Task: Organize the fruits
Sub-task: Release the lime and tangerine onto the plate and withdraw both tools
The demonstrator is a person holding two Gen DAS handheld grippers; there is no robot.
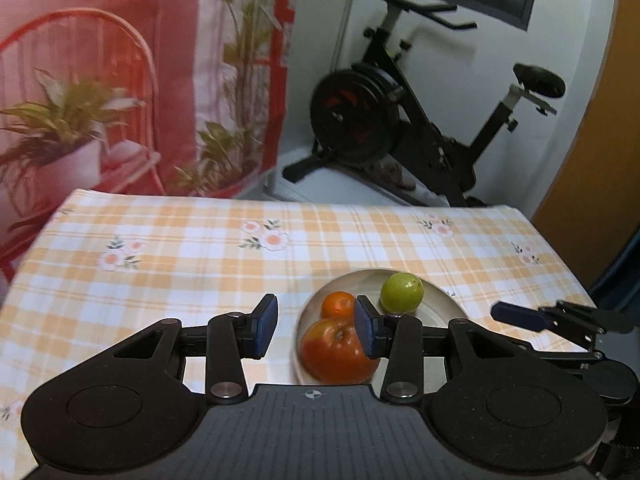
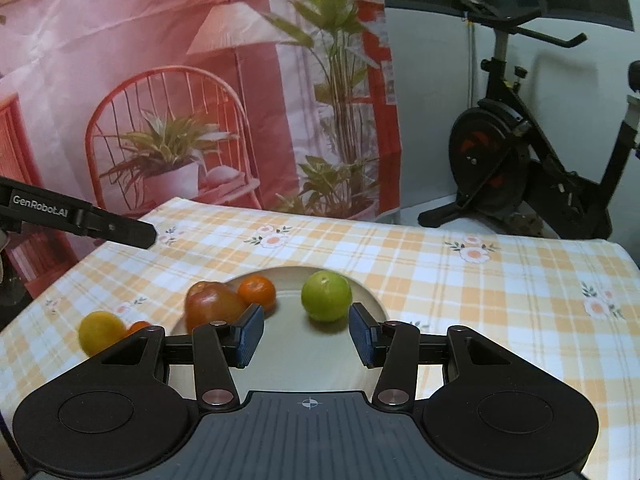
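— So where did the fruit stand at that moment?

— Three pieces sat in the plate [image 2: 372, 300] on the checked surface [image 2: 500, 292]: a red apple [image 2: 212, 304] at its left edge, a mandarin [image 2: 258, 291] touching it from behind, and a green fruit [image 2: 326, 296] apart on the right. Two more lay outside, just left of the plate: a yellow fruit [image 2: 100, 330] and a small orange one [image 2: 138, 326] half hidden behind the gripper frame.

— And the grippers?

— Both were spread and held nothing. The right gripper [image 2: 306, 336] hovered over the bare middle of the plate, its jaws wide. The left gripper [image 1: 316, 328] hung at the plate's left rim, with one blue pad in front of the apple.

— How would those loose ones handle?

— My guess was light, firm and round, so apt to roll. The yellow one looked smooth-skinned, possibly slippery under the pads. I would have closed across its widest girth, pads on opposite sides, with gentle pressure to avoid bruising. The small orange one was probably softer; whether it touched the yellow fruit I could not tell.
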